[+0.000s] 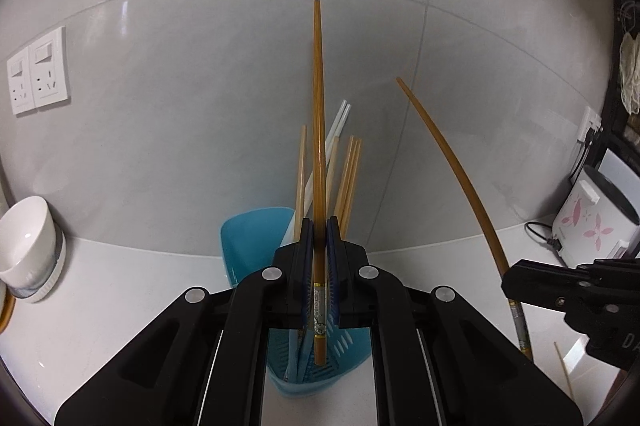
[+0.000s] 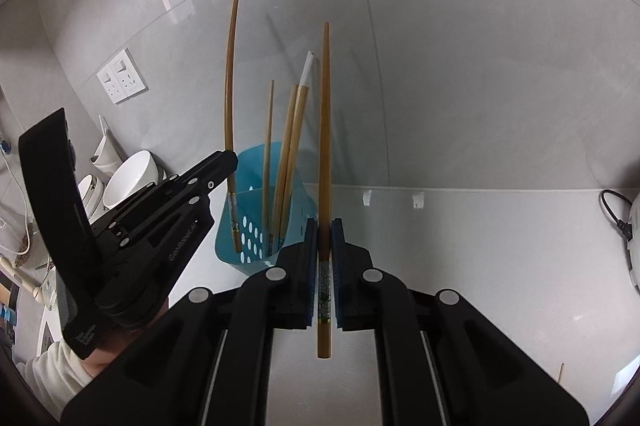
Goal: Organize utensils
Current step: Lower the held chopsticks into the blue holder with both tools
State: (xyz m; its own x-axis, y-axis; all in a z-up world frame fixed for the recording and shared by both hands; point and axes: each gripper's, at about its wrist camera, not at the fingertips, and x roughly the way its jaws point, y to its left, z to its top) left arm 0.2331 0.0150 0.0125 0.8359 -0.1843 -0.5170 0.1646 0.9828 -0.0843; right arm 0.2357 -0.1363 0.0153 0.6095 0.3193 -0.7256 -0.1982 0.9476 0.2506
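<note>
On the left side of the scene, the left gripper [image 1: 320,226] is clenching a brown chopstick [image 1: 318,129] between its blue pads [image 1: 306,266], jaws nearly together with only the stick between them. The stick is standing close to upright, its thin tip pointing up past the fingertips and its decorated thick end hanging below them, directly over the blue slotted holder [image 1: 248,246]. Just ahead of this gripper, several paler chopsticks [image 1: 347,177] are leaning inside that holder, which is sitting on the white counter [image 1: 120,290] against the tiled wall. To this gripper's far left, a white cup [image 1: 24,238] is resting on the counter.

To the right, the right gripper [image 2: 325,226] is likewise gripping a second brown chopstick [image 2: 325,129], jaws closed on its patterned section, tip up, thick end hanging beneath the fingers above bare counter. The holder is lying ahead and slightly left of this gripper. The two held sticks are staying apart, not touching.
</note>
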